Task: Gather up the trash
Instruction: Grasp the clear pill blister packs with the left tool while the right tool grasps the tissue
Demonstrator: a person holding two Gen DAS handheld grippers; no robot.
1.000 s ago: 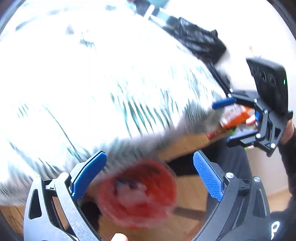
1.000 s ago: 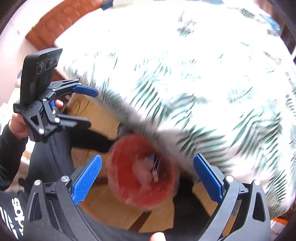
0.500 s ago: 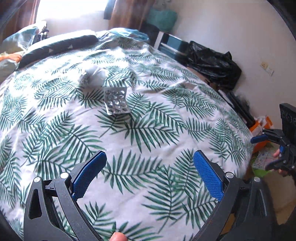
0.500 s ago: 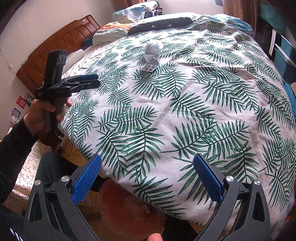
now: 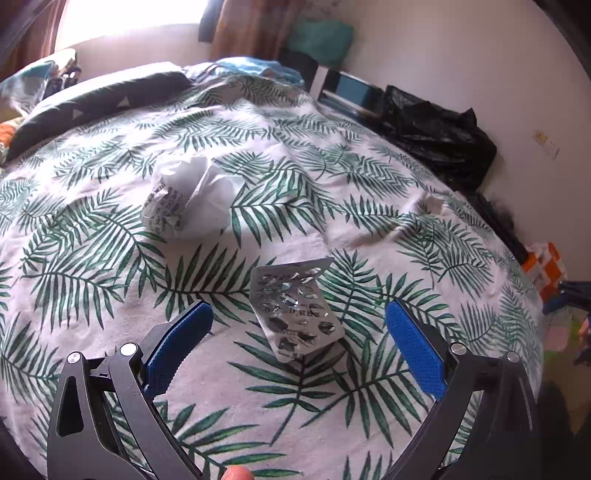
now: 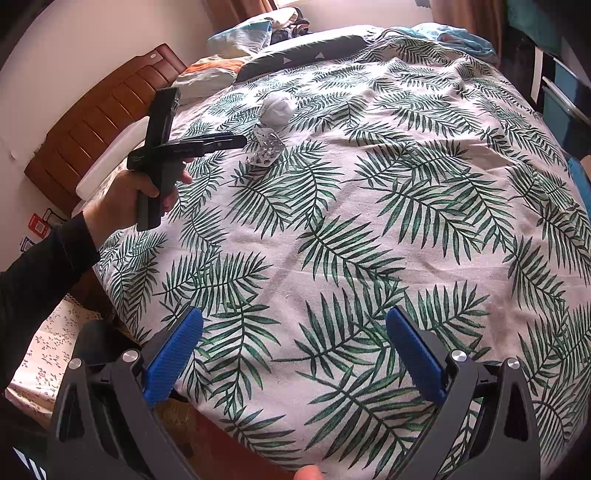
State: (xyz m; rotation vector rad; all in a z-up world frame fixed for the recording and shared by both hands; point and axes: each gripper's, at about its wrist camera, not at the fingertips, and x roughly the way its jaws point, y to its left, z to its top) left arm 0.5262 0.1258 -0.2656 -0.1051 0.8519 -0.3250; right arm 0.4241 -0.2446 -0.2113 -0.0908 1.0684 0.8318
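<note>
Bed, leaf-print cover [image 5: 110, 280] — crumpled paper ball [image 5: 192, 201], empty blister pack [image 5: 295, 310] just beside, apart

bed: duvet [image 5: 295, 177] white, green palm-leaf print | dark pillow [image 5: 99, 98] with small white triangles, far end | headboard [image 6: 99, 122] brown wood, slatted | black plastic bag [image 5: 436, 133] beside bed, against wall | curtains [image 5: 255, 29] brown, by window
</note>
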